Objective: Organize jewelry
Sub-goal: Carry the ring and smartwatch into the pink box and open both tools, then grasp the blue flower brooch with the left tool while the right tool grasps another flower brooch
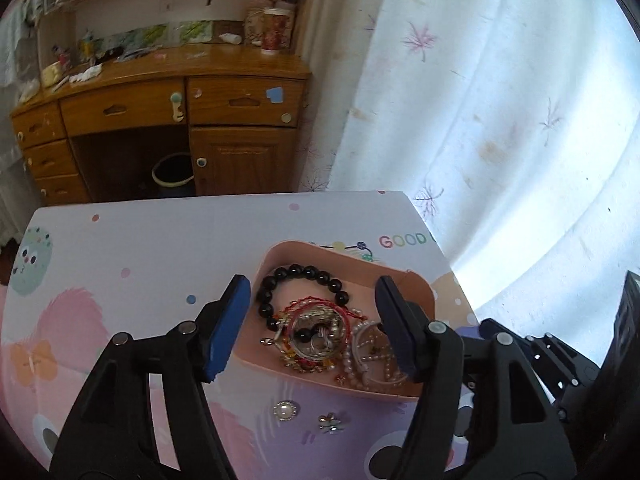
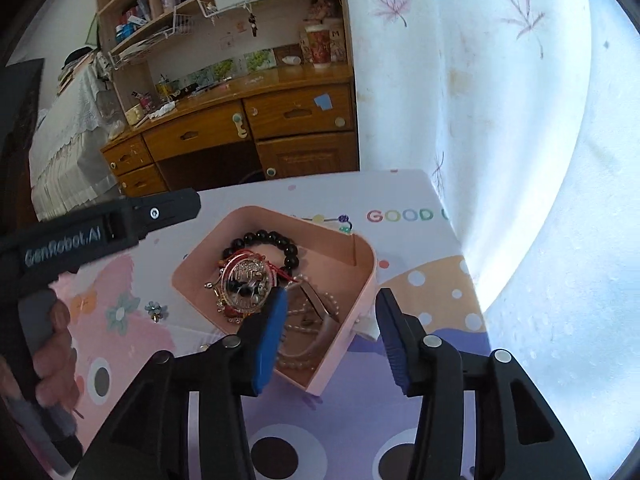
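Observation:
A pink tray (image 1: pixel 308 251) sits on the cartoon-print table cover (image 1: pixel 140 248). It holds a black bead bracelet (image 1: pixel 304 270), a red string bracelet around a round silver piece (image 1: pixel 316 320) and pearl strands (image 1: pixel 360 356). My left gripper (image 1: pixel 312 328) hangs open above the tray with nothing held between its blue pads (image 1: pixel 224 332). In the right wrist view the tray (image 2: pixel 340 356) shows the same black beads (image 2: pixel 264 236) and pearl strands (image 2: pixel 300 312). My right gripper (image 2: pixel 332 338) is open astride the tray's near corner wall, its pads apart from it.
A pearl brooch (image 1: pixel 285 411) and a small flower charm (image 1: pixel 331 424) lie loose on the cover in front of the tray. Another flower charm (image 2: pixel 154 310) lies left of it. A hand (image 2: pixel 56 344) grips the left tool's handle. A curtain (image 1: pixel 500 120) hangs right, a wooden desk (image 1: pixel 160 100) behind.

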`<state>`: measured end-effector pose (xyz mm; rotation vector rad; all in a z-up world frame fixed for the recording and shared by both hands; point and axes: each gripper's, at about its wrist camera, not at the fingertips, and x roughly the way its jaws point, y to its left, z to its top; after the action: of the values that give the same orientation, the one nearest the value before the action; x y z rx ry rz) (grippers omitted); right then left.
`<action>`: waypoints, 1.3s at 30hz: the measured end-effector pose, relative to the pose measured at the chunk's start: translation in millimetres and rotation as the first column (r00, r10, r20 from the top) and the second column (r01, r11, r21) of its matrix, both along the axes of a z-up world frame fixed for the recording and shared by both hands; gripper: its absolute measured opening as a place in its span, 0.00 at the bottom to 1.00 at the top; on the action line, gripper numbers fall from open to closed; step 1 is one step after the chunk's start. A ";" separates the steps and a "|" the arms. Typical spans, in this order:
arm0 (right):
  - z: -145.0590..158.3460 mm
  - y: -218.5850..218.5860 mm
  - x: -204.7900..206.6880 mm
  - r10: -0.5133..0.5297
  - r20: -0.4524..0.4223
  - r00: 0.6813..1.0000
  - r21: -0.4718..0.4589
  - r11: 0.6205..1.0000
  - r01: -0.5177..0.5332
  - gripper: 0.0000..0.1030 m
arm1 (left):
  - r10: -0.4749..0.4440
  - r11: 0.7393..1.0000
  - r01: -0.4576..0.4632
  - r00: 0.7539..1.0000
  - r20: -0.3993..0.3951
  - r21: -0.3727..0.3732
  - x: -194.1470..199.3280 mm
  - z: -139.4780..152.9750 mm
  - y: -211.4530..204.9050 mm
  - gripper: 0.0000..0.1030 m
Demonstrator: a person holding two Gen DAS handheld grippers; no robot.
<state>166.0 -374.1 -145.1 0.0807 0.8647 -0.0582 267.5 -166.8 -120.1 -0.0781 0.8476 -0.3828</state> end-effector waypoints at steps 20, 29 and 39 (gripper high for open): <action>-57.0 145.8 -43.9 0.331 -0.075 0.941 -0.367 0.868 -0.334 0.77 | 0.073 0.977 -0.029 0.977 -0.202 0.212 -13.3 -89.7 102.9 0.62; -97.3 149.6 -26.1 0.363 -0.125 0.924 -0.220 0.898 -0.382 0.59 | 0.064 0.986 -0.030 0.977 -0.203 0.167 -11.6 -110.2 99.1 0.62; -117.0 145.0 -1.1 0.335 -0.147 0.931 -0.138 0.925 -0.355 0.25 | 0.005 0.982 0.033 0.979 -0.203 0.184 -12.0 -118.4 84.7 0.19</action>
<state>164.9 -229.1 -262.0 -0.2322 0.9821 0.2000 255.5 -82.1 -238.6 0.0645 1.0827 -0.3102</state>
